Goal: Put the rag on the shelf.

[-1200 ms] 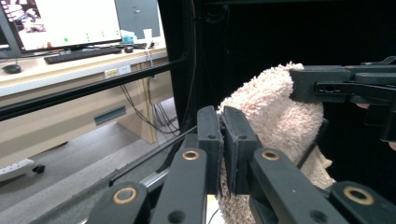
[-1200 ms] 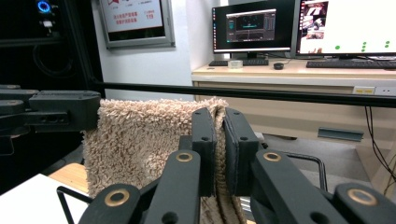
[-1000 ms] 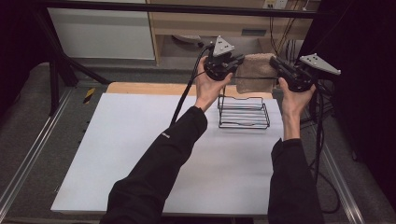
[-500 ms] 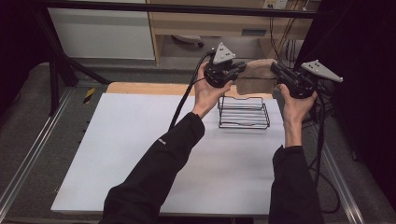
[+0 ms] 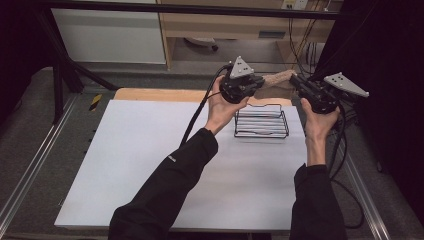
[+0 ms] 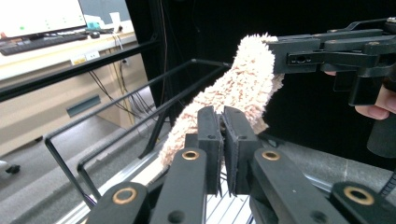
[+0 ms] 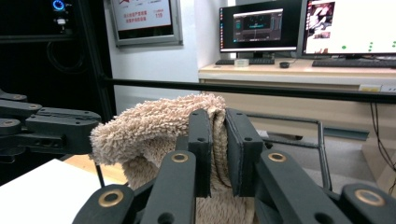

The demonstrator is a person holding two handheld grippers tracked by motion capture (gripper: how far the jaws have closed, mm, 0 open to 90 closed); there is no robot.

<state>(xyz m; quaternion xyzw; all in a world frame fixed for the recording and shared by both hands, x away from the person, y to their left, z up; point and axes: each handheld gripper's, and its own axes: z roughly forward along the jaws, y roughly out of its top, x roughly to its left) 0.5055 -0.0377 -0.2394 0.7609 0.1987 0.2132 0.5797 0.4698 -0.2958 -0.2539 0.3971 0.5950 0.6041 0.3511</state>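
Both the left gripper (image 5: 257,84) and right gripper (image 5: 296,81) were clamped on the fluffy beige towel (image 5: 274,79); lowering it evenly over the wire rack (image 5: 261,123) seemed wise.

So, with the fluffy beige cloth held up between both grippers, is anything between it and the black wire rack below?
Nothing visible. The fluffy beige cloth hangs stretched between the left gripper and right gripper, both shut on it, above the far edge of the black wire rack. The rack's slots look empty, and the space between cloth and rack is open.
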